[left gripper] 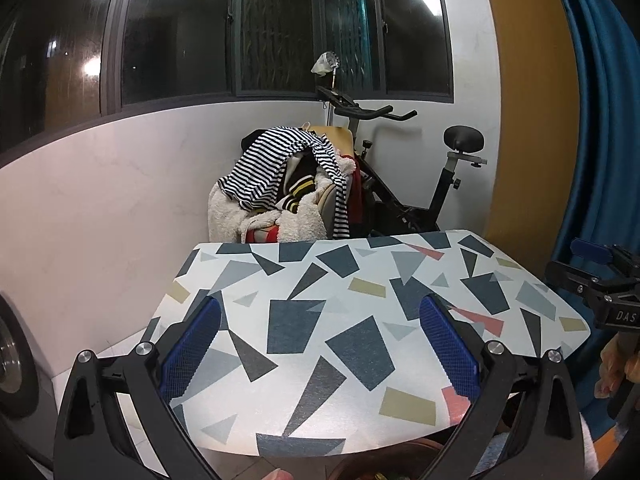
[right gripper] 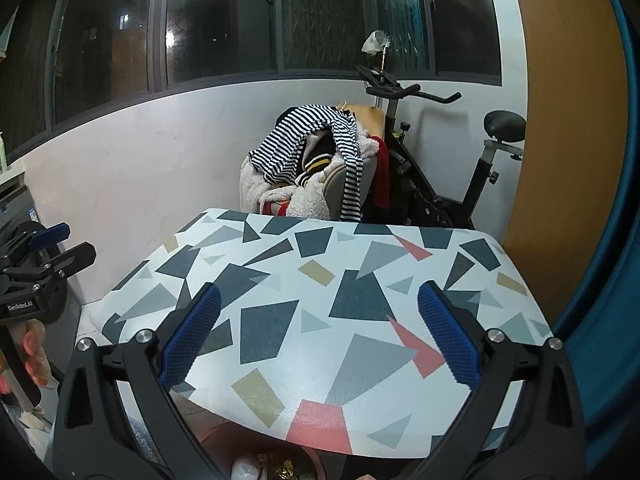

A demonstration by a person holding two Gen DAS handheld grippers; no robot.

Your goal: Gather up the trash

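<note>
Both grippers, left & right, gape wide w/ nothing held over bare patterned table; trash sits in bin below near edge, prob light, crinkly, so pinch a loose fold.

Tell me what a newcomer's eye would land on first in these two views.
The table with its bold geometric patchwork top fills the middle, nothing lying on it. Behind it sits a heap of clothes topped by a striped shirt, with an exercise bike to its right. The open left hand-held gripper and right hand-held gripper frame the foreground; a bin with trash peeks under the near edge.
</note>
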